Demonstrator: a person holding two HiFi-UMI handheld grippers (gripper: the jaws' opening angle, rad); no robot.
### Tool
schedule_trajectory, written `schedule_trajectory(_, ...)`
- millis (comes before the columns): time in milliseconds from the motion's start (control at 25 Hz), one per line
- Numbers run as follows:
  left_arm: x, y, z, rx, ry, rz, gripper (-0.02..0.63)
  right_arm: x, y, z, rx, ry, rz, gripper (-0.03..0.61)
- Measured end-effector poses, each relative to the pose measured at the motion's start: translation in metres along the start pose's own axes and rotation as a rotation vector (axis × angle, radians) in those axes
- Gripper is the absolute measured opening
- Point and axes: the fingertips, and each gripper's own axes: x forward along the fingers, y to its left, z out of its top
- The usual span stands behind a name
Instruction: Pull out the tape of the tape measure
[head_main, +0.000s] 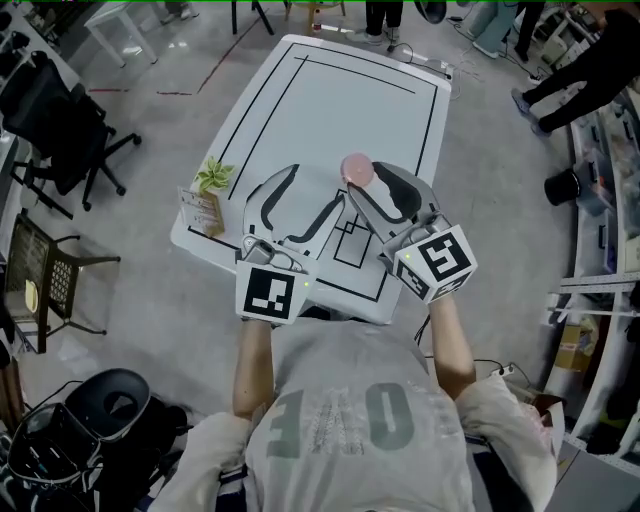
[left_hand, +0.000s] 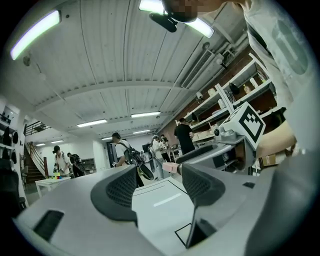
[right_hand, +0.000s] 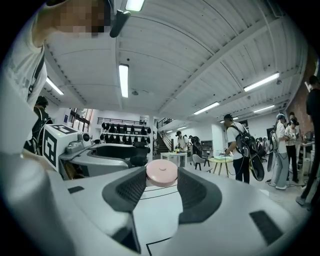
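A round pink tape measure (head_main: 357, 169) sits at the tips of my right gripper (head_main: 366, 180), over the middle of the white table (head_main: 330, 100). In the right gripper view the pink case (right_hand: 161, 173) fills the gap between the two dark pads, and both pads touch its sides. No tape shows drawn out of it. My left gripper (head_main: 312, 190) hovers just to the left, open, with only bare table between its pads. In the left gripper view the pink case (left_hand: 172, 168) peeks out beyond the right pad (left_hand: 197, 185), with the right gripper's marker cube (left_hand: 246, 122) behind.
A small potted plant (head_main: 213, 177) and a card stand (head_main: 203, 211) sit at the table's left edge. Black lines mark the tabletop. Black chairs (head_main: 60, 130) stand on the floor at the left, shelving at the right, and people beyond the far end.
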Motion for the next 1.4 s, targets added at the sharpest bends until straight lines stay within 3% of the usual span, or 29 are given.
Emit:
schedule_trajectory(320, 0.005, -0.032, -0.012, 0.066, 0.066, -0.075, 0.302, -0.024, 0.009, -0.011, -0.1, 0.036, 0.076, 0.21)
schedule_trajectory(480, 0.005, -0.025, -0.025, 0.074, 0.116, -0.086, 0.302, -0.018, 0.014, -0.017, -0.149, 0.068, 0.094, 0.21)
schedule_trajectory(880, -0.001, 0.003, -0.039, 0.047, 0.122, -0.109, 0.302, 0.012, 0.026, -0.022, -0.17, 0.107, 0.1, 0.21)
schedule_trajectory(1120, -0.002, 0.018, -0.049, -0.024, 0.128, -0.154, 0.302, 0.03, 0.032, -0.023, -0.224, 0.131, 0.108, 0.21)
schedule_trajectory(1280, -0.001, 0.025, -0.058, -0.058, 0.133, -0.134, 0.304, 0.037, 0.032, -0.027, -0.232, 0.152, 0.096, 0.21)
schedule_trajectory(1400, 0.0, 0.032, -0.064, -0.036, 0.146, -0.101, 0.302, 0.041, 0.029, -0.027, -0.232, 0.15, 0.092, 0.21)
